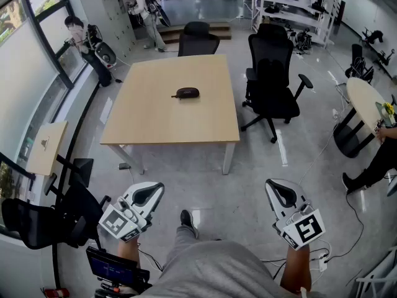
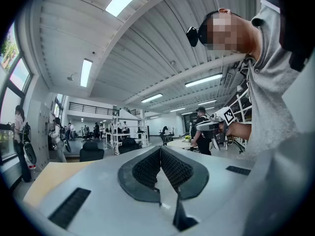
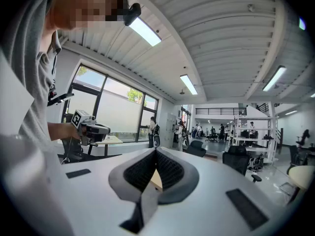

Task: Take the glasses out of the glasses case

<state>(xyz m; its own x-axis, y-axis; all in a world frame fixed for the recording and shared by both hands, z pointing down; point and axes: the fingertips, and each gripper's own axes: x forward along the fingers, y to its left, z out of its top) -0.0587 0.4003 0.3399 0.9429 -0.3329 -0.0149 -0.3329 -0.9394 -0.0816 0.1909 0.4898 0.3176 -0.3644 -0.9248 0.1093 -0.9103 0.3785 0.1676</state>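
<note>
The person is holding the left gripper (image 1: 155, 188) and right gripper (image 1: 273, 186) closed and empty, well short of the table (image 1: 155, 123), so stepping close and opening both before reaching the case (image 1: 186, 92) mid-tabletop seems wise.

Table (image 1: 167, 120): light wood, square, mid-floor.
Case (image 1: 186, 92): dark, lying on the table, near its middle.
Far chair (image 1: 198, 39): black, at the table's far edge.
Right chair (image 1: 273, 73): black, beside the table's right edge.
Left gripper (image 1: 155, 190): low left, well short of the table.
Right gripper (image 1: 273, 187): low right, also well short.
</note>
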